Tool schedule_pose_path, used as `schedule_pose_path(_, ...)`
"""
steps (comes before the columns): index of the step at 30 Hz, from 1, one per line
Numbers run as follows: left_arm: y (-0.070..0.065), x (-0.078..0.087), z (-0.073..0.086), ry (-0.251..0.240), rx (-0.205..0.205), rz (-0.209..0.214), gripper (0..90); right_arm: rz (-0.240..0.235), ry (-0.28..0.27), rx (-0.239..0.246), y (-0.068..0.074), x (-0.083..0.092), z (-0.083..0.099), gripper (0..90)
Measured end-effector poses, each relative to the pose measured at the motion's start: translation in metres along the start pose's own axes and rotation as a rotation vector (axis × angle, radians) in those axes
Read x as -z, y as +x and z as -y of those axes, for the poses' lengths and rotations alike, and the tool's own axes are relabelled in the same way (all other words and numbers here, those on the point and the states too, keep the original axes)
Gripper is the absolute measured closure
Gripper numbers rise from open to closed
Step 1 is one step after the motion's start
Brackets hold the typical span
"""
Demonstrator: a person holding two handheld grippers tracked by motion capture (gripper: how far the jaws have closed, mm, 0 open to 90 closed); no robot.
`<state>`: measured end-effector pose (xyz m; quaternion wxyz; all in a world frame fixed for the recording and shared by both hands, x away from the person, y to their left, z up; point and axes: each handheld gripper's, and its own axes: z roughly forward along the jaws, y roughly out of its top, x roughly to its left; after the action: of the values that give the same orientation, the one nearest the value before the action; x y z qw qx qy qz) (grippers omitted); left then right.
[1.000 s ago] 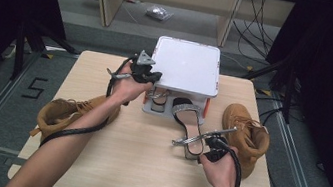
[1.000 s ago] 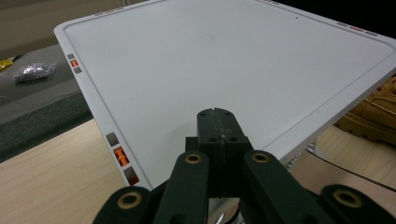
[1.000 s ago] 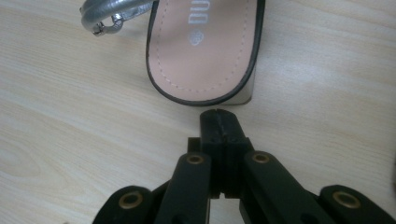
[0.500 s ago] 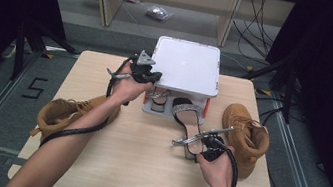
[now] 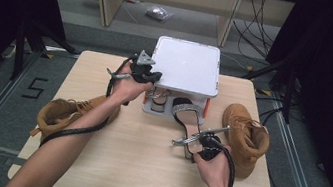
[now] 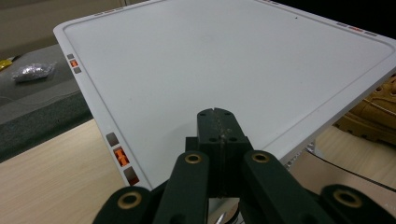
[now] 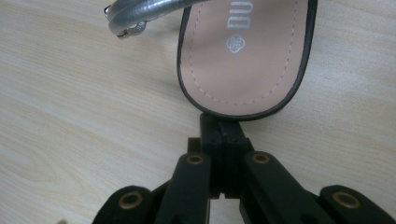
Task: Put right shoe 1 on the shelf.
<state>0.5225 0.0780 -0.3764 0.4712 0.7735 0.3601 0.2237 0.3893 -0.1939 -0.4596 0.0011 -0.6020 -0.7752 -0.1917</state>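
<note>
While both jaw pairs are sitting pressed fully together, neither is gripping anything. The left tool [image 6: 217, 122] is resting over the near edge of the white lid [image 6: 224, 65] of a box, which is stretching away ahead of its tip. The right tool [image 7: 223, 128] is lying low over the counter [image 7: 70, 116], its closed tip just touching or nearly touching the rounded end of a sandal [image 7: 245, 56] directly ahead; a silver strap [image 7: 140, 14] is curving up and to the left of it. Tan boots [image 5: 243, 136] are lying beyond each hand.
</note>
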Motion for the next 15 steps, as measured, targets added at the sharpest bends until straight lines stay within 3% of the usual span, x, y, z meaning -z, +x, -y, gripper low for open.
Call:
schedule_pose_path(1,-0.0001,0.0,0.0,0.0,-0.001,0.0,89.9,-0.005,-0.006,0.023,-0.0014,-0.0006,-0.0004,90.0)
schedule_pose_path(2,-0.0001,0.0,0.0,0.001,-0.001,-0.001,89.9,-0.007,0.015,-0.016,0.0019,0.0009,-0.0005,90.0)
schedule_pose_path(4,-0.0001,0.0,-0.0001,0.0,0.0,-0.001,89.9,-0.001,0.001,0.017,-0.0002,-0.0012,-0.0017,90.0)
schedule_pose_path(7,-0.0001,-0.0001,-0.0001,0.0,0.001,0.0,89.9,0.002,0.018,-0.013,0.004,-0.0006,-0.0033,90.0)
schedule_pose_path(8,0.0,-0.0001,-0.0001,0.0,0.0,0.0,89.9,0.009,-0.004,0.038,0.0014,-0.0021,-0.0047,90.0)
schedule_pose_path(9,0.0,0.0,-0.0001,0.0,0.0,0.0,89.9,0.011,-0.004,0.049,0.0013,-0.0021,-0.0053,90.0)
schedule_pose_path(11,0.0,-0.0001,-0.0001,0.0,0.001,0.0,89.9,0.028,0.024,0.007,0.0048,-0.0016,-0.0068,90.0)
schedule_pose_path(14,0.0,-0.0001,-0.0001,0.0,0.0,0.0,89.9,0.02,0.005,0.053,0.0034,-0.0036,-0.0091,90.0)
schedule_pose_path(15,0.0,-0.0001,-0.0001,0.0,0.001,0.001,89.9,0.018,0.008,0.046,0.0041,-0.0037,-0.0097,90.0)
